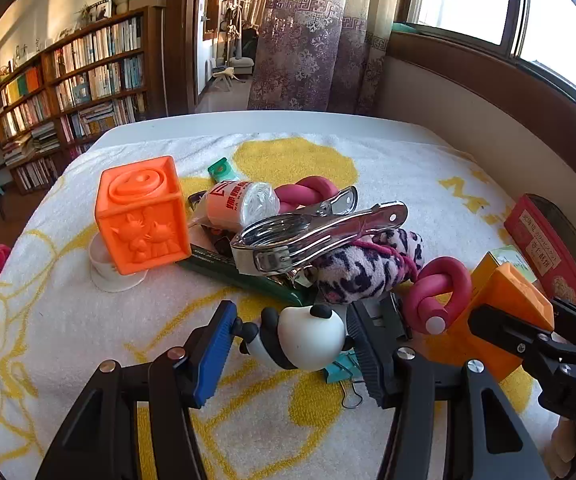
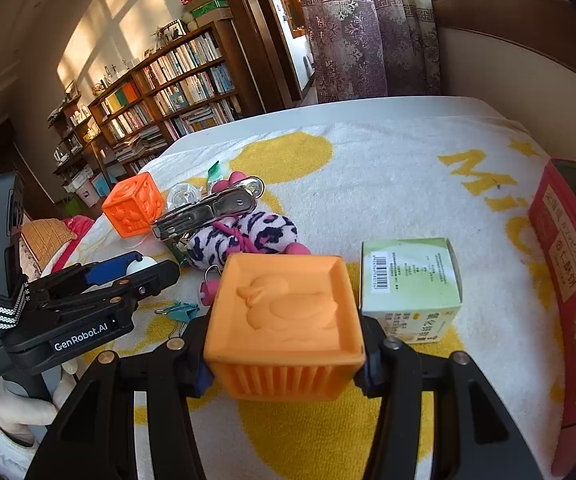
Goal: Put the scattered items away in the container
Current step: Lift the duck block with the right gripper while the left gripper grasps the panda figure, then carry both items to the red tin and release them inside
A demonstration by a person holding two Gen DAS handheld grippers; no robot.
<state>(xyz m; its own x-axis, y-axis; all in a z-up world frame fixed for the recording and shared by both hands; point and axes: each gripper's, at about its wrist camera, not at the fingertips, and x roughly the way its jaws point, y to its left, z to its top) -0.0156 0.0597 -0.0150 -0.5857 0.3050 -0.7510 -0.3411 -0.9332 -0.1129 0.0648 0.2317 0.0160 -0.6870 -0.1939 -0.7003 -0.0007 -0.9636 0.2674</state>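
A: Where is the panda toy [image 1: 308,340] from your left gripper [image 1: 292,350]?

B: Right between its spread fingers, at 12 o'clock, lying sideways on the towel [image 1: 388,168]. The fingers aren't squeezing it yet.

A: And your right gripper [image 2: 285,354]?

B: It's clamped on the duck block [image 2: 285,316], which sits up off the towel.

A: Where's the container?

B: I think it's the red box [image 2: 572,280], at 3 o'clock by the table edge. The green carton [image 2: 410,280] stands just beside your path, so swing around it.
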